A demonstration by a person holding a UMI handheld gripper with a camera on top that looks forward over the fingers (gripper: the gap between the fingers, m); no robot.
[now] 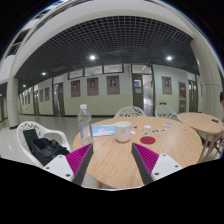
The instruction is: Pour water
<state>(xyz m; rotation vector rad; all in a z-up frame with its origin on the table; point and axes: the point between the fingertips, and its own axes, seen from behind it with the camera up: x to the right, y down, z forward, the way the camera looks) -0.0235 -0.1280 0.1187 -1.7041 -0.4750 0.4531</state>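
A clear plastic water bottle (84, 122) stands upright on the round wooden table (112, 158), beyond my left finger. A white cup (123, 132) stands near the table's middle, beyond the fingers. My gripper (113, 161) is open and empty above the near part of the table, with only bare tabletop between its magenta pads (81, 160). The bottle and cup are well ahead of the fingertips.
A magenta coaster-like disc (148, 141) lies to the right of the cup, with small items (147, 129) behind it. A paper (103, 130) lies by the bottle. A chair with a dark bag (42, 146) stands at the left, a second table (202, 124) at the right.
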